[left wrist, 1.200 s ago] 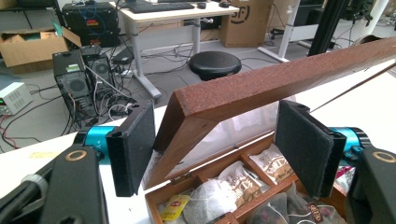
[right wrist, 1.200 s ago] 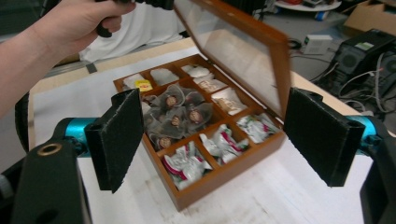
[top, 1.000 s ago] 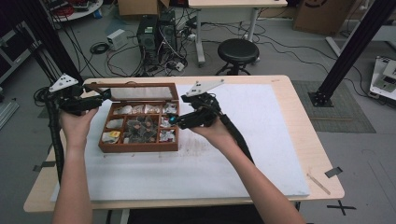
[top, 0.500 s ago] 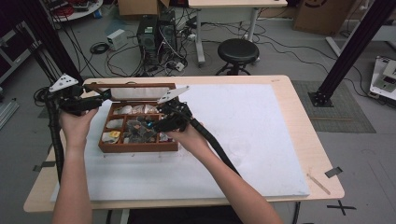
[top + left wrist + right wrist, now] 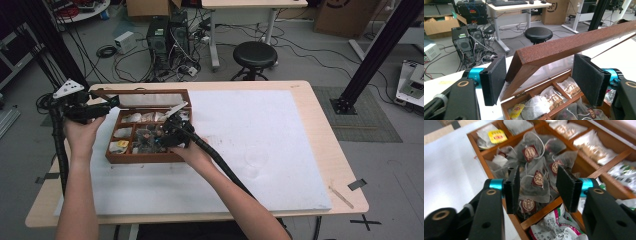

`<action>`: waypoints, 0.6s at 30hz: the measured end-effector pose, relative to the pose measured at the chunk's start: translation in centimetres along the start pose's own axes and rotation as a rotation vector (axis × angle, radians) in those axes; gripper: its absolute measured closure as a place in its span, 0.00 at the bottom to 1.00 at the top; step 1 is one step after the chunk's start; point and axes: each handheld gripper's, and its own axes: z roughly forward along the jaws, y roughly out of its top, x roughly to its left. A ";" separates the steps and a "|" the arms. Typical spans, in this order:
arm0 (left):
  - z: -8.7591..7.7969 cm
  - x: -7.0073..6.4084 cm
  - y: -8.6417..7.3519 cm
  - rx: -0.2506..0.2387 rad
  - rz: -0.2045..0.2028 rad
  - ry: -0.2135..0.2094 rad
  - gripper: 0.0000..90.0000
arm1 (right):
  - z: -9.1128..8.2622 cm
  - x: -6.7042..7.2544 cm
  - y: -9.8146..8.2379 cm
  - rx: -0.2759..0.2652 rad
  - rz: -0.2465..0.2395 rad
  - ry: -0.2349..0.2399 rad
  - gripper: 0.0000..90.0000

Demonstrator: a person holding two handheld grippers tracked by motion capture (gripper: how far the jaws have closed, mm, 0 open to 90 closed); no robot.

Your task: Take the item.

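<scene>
The tea bag is a see-through pyramid with dark leaves and a round red-brown label – it lies on top of the pile in the middle compartment of the wooden box on the tabletop. The right gripper has just been closing around it, pads not pressing. Neighbouring compartments hold paper sachets. The left gripper straddles the raised lid, jaws apart.
</scene>
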 end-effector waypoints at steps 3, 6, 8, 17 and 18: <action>0.0 0.0 0.0 0.001 0.002 -0.001 0.32 | 0.7 -0.4 -0.3 0.024 0.023 0.003 0.66; 0.0 0.0 0.0 0.003 0.002 0.000 0.32 | 1.2 -0.6 -0.6 0.047 0.033 0.008 0.68; 0.0 0.0 0.0 0.004 0.004 0.000 0.32 | 1.4 -0.7 -0.7 0.061 0.033 0.009 0.71; -0.1 -0.1 0.0 0.006 0.007 0.003 0.32 | 1.9 -0.6 -1.1 0.084 0.034 0.031 0.87; -0.1 -0.1 0.1 0.007 0.007 0.003 0.32 | 1.9 -0.6 -1.1 0.087 0.029 0.033 0.89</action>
